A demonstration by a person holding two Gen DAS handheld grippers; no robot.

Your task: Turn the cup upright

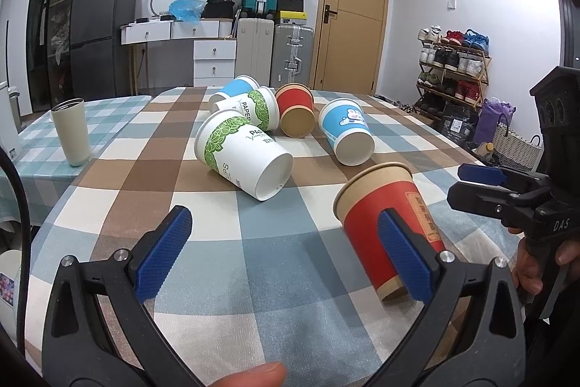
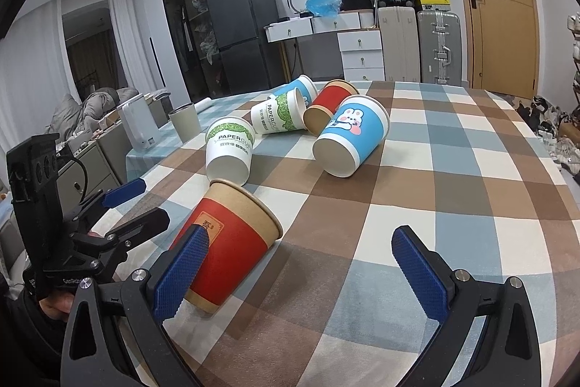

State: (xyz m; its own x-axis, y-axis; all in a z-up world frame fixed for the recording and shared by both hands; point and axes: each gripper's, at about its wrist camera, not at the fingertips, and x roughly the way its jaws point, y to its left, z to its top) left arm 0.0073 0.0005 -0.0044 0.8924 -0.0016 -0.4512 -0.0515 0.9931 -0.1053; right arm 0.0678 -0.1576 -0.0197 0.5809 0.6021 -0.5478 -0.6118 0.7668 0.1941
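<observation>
Lying tipped: red cup [image 1: 384, 223] | both tools spread — left [image 1: 286, 256], right [image 2: 301, 271] | toppled cups [image 2: 290, 129] behind

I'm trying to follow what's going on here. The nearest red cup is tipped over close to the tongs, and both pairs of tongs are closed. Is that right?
Not quite. The nearest red cup is indeed tipped over on the checked tablecloth, but both pairs of tongs are open, not closed. The right wrist view shows the right tongs spread wide, and the left wrist view shows the same for the left tongs.
</observation>
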